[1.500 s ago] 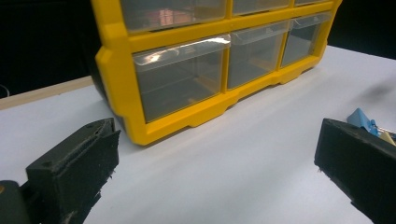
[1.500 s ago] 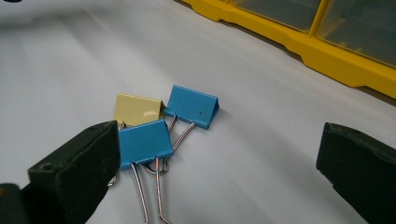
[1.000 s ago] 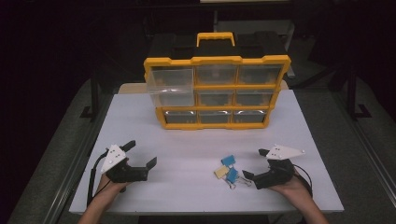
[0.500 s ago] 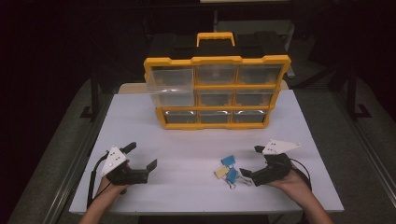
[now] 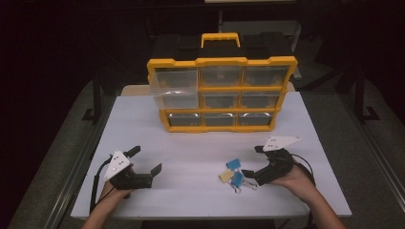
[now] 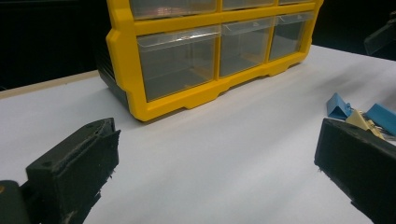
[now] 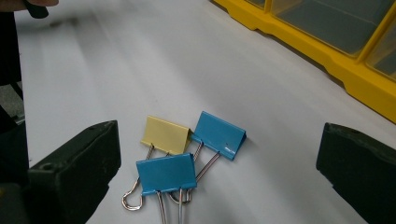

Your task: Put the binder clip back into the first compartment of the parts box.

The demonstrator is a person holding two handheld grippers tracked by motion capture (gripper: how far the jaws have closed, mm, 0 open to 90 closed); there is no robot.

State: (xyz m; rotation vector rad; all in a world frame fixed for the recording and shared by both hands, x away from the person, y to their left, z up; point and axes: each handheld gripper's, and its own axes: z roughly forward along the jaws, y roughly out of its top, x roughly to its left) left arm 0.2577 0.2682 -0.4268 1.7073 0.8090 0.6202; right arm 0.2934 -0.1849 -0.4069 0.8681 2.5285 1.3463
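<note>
High view: white table, yellow drawer organizer at 12 o'clock with nine clear drawers in a three-by-three grid, the top-left drawer pulled partway out. That open drawer isn't readable from the gripper views; the left gripper view catches just the organizer's lower rows and the clips off at 3 o'clock. Right gripper view gives the detail the high view blurs: three binder clips, two blue and one yellow, bunched together with their wire handles overlapping. Yellow clip sits at 10 o'clock of the pile, one blue clip at 2 o'clock touching it, the second blue clip at 6 o'clock, lying over the handles of the others. In the high view the clip pile lies at 5 o'clock of table centre. Right gripper is released, jaws spread wide, lower jaw tip just beside the pile, nothing gripped. Left gripper at 7 o'clock is also released and empty, jaws well apart, well clear of the clips. Versus a second ago: right gripper has closed in on the clips from 3 o'clock; left gripper has shifted slightly, clips and organizer unchanged.
</note>
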